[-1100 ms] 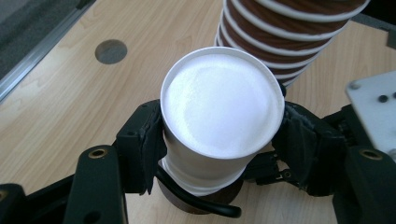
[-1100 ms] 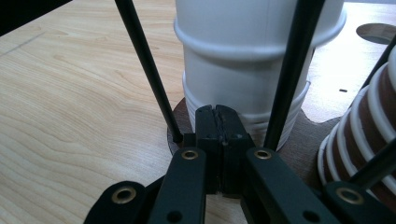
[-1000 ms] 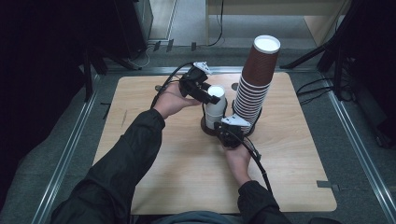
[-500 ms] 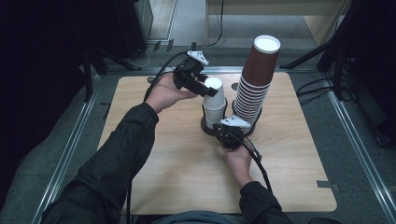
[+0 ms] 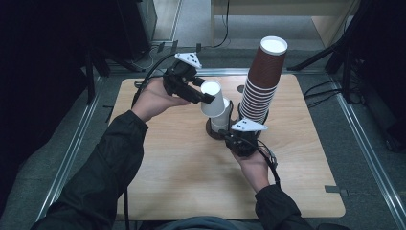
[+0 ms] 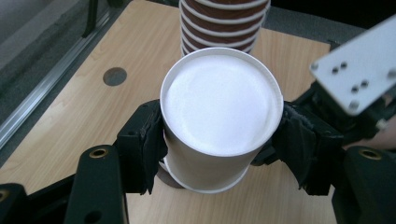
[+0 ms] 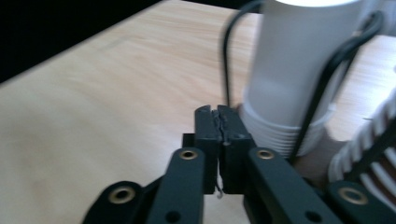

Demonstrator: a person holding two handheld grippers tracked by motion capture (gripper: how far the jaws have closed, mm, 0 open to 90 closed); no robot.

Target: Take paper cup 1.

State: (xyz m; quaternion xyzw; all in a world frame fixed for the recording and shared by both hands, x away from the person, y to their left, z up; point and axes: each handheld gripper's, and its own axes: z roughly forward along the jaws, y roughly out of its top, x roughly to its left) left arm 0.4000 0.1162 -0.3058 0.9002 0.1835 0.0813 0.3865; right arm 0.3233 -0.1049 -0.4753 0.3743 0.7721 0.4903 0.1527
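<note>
My left gripper (image 5: 207, 99) is shut on a white paper cup (image 5: 212, 96), upside down and tilted, held just above a short stack of white cups (image 5: 220, 122). In the left gripper view the pads (image 6: 149, 149) squeeze the cup (image 6: 219, 107) from both sides, and the rim of the cup below shows under it. My right gripper (image 5: 227, 134) sits low at the foot of that stack. Its jaws have just been opening by a hair. Its pads (image 7: 208, 123) still meet, with nothing between them. The white stack (image 7: 289, 84) stands right behind them inside a black wire holder (image 7: 322, 88).
A tall, leaning stack of brown cups (image 5: 261, 86) stands right of the white stack, also upside down. Everything sits on a wooden board (image 5: 172, 172) with a small dark hole (image 6: 114, 76). Metal rails (image 5: 72, 153) and dark cables flank the board.
The left hand has lifted the top white cup up and away from the stack, tilting it. The right gripper has risen slightly beside the holder.
</note>
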